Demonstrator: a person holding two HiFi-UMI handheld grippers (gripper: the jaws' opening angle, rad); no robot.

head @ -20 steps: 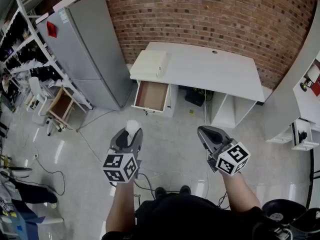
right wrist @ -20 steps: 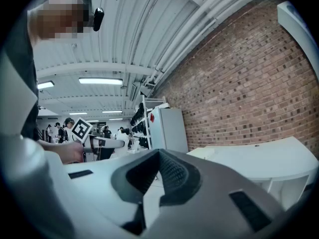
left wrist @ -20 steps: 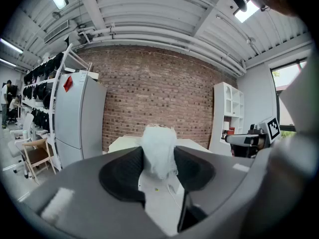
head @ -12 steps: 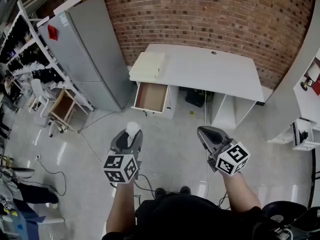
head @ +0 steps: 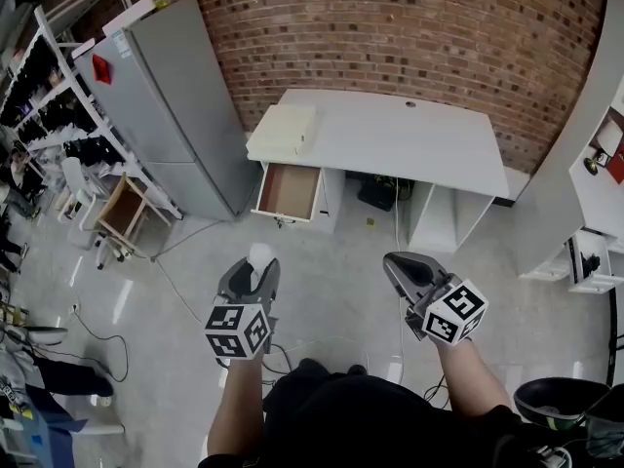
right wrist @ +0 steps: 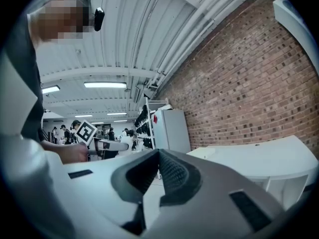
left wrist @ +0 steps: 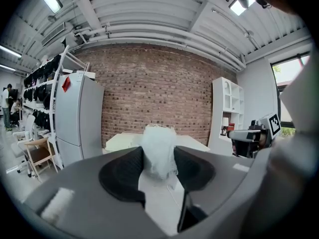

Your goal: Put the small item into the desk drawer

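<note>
the left tongs [head: 255,269] are clamped on the small white item [left wrist: 158,151], a pale, crumpled-looking lump that sits between the dark pads and sticks up past their tips. the tongs point a little downward, toward the table [head: 409,139], and hang over the glossy floor [head: 331,261], well apart from the table. the right tongs [head: 395,263] are level beside them, jaws pressed together with nothing between the pads.

the white table stands against the brick wall [head: 390,27]. under its left end the drawer [head: 290,191] is pulled out toward the person, its brown inside showing. a cream-coloured flat box [head: 283,130] lies on the table's front left corner, just above the drawer. a tall grey cabinet [head: 171,96] stands to the left of the table, near it, with a red mark on its side. the item is well apart from the drawer, held in the air in front of it and slightly to its left.
</note>
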